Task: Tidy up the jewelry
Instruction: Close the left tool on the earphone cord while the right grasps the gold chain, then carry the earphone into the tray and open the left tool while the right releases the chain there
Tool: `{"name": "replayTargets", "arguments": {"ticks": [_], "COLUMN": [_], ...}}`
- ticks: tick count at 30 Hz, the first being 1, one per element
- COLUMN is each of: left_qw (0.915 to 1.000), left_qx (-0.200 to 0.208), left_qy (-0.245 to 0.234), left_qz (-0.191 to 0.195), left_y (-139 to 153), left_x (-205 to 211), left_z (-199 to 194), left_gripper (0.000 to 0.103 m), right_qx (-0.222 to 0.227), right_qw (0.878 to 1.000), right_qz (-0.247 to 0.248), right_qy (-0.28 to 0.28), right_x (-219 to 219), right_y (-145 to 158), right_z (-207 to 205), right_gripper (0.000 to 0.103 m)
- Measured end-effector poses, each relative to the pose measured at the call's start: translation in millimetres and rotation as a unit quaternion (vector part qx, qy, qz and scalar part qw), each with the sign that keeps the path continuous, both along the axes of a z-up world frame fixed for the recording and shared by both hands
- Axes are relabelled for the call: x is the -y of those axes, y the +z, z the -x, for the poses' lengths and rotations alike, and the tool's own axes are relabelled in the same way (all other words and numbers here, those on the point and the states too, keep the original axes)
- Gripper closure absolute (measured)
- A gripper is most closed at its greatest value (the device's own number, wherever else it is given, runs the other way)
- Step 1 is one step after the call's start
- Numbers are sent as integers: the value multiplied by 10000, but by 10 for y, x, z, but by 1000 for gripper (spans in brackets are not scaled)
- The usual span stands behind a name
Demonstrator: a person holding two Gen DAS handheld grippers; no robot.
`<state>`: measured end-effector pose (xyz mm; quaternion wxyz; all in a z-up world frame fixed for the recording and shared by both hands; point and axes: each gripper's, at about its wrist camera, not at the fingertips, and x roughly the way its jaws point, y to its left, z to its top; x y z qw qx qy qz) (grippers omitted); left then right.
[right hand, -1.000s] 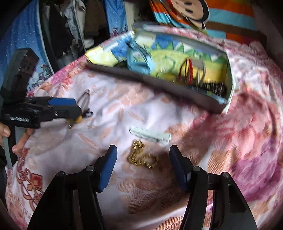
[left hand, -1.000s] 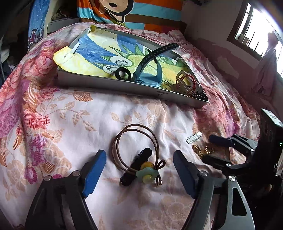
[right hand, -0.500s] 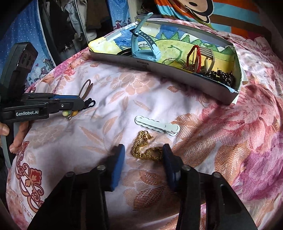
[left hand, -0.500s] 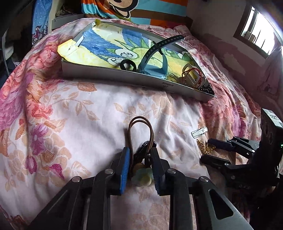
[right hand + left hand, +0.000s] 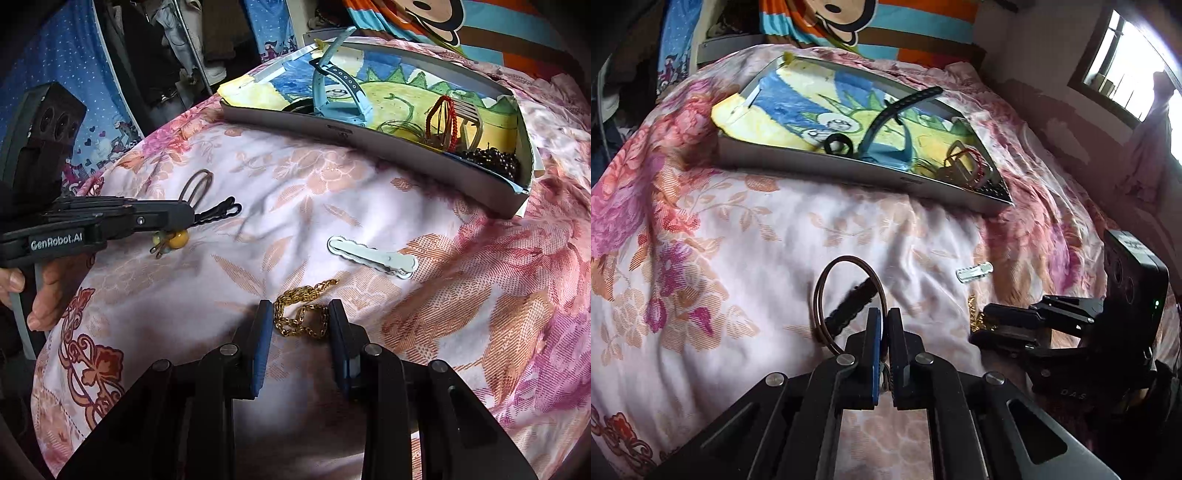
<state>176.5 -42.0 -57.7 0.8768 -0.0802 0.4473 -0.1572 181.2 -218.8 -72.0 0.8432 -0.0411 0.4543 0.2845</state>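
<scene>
My left gripper (image 5: 884, 315) is shut on the knot of a brown hair tie (image 5: 846, 266), whose loop stands up ahead of the fingers. In the right wrist view the left gripper (image 5: 188, 216) has the tie's yellow beads (image 5: 177, 238) hanging under it, and a black hair clip (image 5: 218, 214) lies at its tip. My right gripper (image 5: 300, 310) is closing around a gold chain (image 5: 301, 317) that lies loose on the bedspread between the blue pads. A white hair clip (image 5: 373, 254) lies just beyond the chain.
A shallow grey tray (image 5: 369, 136) with a painted lining sits further back on the floral bedspread. It holds a blue watch (image 5: 332, 99), a red bracelet (image 5: 447, 118) and dark beads (image 5: 495, 158). A hand (image 5: 40, 295) grips the left tool. A window (image 5: 1126, 85) is at right.
The left jaws went from wide open to shut on the hair tie, squeezing its loop narrow. The right jaws narrowed around the gold chain.
</scene>
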Motion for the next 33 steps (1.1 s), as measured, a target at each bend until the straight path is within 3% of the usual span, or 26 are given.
{"name": "replayTargets", "arguments": {"ticks": [7, 11, 20, 26, 33], "left_qw": [9999, 9998, 9994, 9971, 9910], "left_qx": [97, 172, 274, 736, 1332], "left_qy": [-11, -31, -48, -30, 85], "left_qz": [-23, -126, -226, -192, -139], "left_y": [55, 98, 131, 348, 594], "left_x": [5, 16, 21, -21, -168], "left_z": [32, 47, 67, 33, -202], "left_gripper": [99, 99, 99, 99, 99], "right_qx": [-94, -140, 376, 881, 1284], "right_qw": [9999, 9997, 9975, 9930, 9896], "right_qz": [-41, 170, 597, 785, 596], "right_qy": [73, 95, 51, 26, -255], "right_x": [0, -64, -134, -134, -61], "right_y": [-13, -27, 103, 284, 591], "right_z": [-6, 9, 175, 219, 157], "right_gripper": [70, 73, 77, 77, 77]}}
